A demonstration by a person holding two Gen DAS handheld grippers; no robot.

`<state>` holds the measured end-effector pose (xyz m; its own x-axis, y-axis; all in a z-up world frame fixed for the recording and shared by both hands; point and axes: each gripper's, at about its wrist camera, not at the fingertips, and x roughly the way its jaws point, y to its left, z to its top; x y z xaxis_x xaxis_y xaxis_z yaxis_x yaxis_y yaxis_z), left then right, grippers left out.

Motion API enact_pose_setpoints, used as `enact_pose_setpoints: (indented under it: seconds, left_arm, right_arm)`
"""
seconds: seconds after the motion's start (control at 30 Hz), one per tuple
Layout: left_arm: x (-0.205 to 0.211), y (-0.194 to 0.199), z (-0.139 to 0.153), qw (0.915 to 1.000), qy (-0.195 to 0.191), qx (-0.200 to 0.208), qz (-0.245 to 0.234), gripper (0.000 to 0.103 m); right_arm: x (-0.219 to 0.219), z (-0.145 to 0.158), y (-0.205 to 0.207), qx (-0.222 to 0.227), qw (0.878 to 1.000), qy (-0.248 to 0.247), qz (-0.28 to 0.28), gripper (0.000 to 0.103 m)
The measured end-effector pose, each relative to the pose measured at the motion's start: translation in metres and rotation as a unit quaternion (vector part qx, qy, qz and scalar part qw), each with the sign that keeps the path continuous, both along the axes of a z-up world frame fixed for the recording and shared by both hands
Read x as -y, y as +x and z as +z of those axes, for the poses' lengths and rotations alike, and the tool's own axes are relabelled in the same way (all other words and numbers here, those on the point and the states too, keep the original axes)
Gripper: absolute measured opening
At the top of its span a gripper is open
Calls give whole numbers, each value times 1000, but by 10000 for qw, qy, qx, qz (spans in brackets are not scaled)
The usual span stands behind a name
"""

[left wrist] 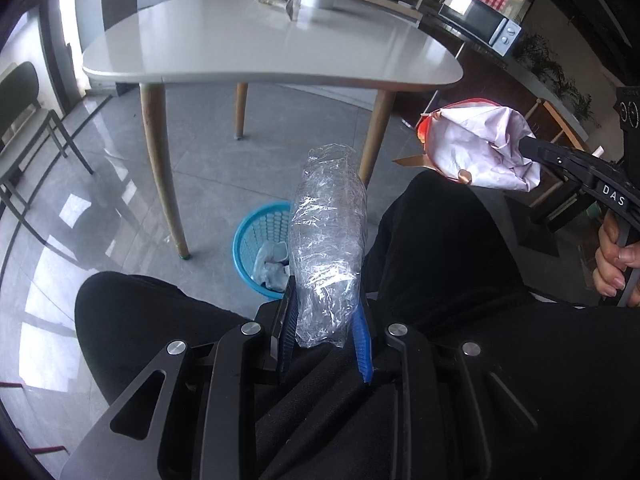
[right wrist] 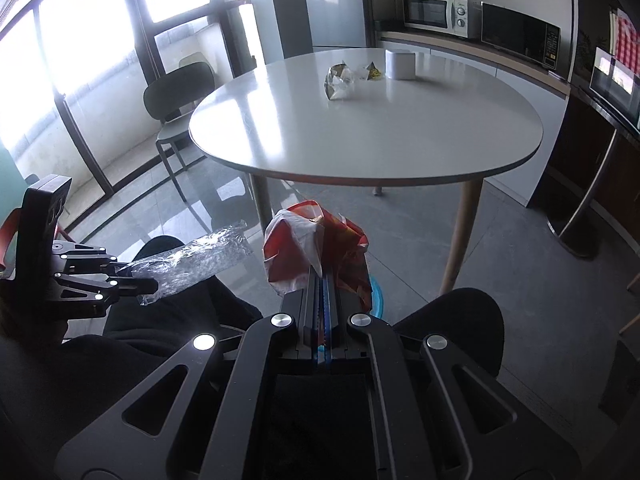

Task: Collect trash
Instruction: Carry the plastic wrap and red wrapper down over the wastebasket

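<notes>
A seated person in black trousers holds two pieces of rubbish over a round blue perforated plastic waste basket (left wrist: 256,240) that stands on the grey tiled floor between the knees, beside a leg of the pale rounded worktop (left wrist: 272,48). The left hand-held gripper (left wrist: 326,320) pinches the near end of a crumpled clear plastic bottle (left wrist: 328,240), its jaws only narrowly apart because the flattened plastic fills the gap; the bottle juts forward and downward, its far end hanging roughly over the basket's rim. The right hand-held gripper (right wrist: 322,288) is pressed tight on a crumpled red and white snack wrapper (right wrist: 316,240), pinched at a thin fold so the jaws meet almost fully, and the wrapper billows ahead of the fingertips. In the right wrist view, only a sliver of the basket's blue rim shows behind the wrapper, suggesting that hand is close above it. White scraps already lie in the basket's bottom.

Both pieces appear held nose-down so that they would fall clear into the basket once let go; releasing them looks like the step in hand. The light wrapper could drift or cling to the pads.

On the worktop's far side, more wrappers (right wrist: 340,80) lie beside a white cylindrical container (right wrist: 401,64), so collection seems unfinished.
</notes>
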<state>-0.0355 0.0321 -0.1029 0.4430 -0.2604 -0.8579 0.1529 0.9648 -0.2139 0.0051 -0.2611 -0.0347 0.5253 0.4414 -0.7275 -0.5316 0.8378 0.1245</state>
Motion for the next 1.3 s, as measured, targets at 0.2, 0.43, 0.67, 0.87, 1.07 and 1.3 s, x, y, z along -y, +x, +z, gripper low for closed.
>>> enact_pose_setpoints:
  seconds: [0.2, 0.43, 0.67, 0.87, 1.07, 1.3]
  left_arm:
    - [-4, 22, -41, 9990, -132, -418, 131, 24]
    - [-10, 45, -66, 9958, -406, -750, 322, 24]
    - [-13, 67, -86, 9950, -152, -858, 494, 24]
    - [-9, 86, -112, 9912, -214, -1187, 542, 23]
    - [-8, 108, -134, 9897, -139, -1298, 580, 23]
    - [-9, 130, -159, 9850, -176, -1550, 732, 23]
  right_arm:
    - [-13, -58, 18, -340, 9990, -270, -45, 1]
    - [-29, -108, 40, -712, 9966, -413, -83, 1]
    - [-36, -147, 67, -1091, 9928, -400, -277, 1]
    - [-42, -169, 89, -1328, 9892, -461, -408, 1]
    - [-53, -190, 112, -1499, 9855, -633, -476, 1]
    - [-62, -229, 140, -2051, 9730, -706, -791, 1]
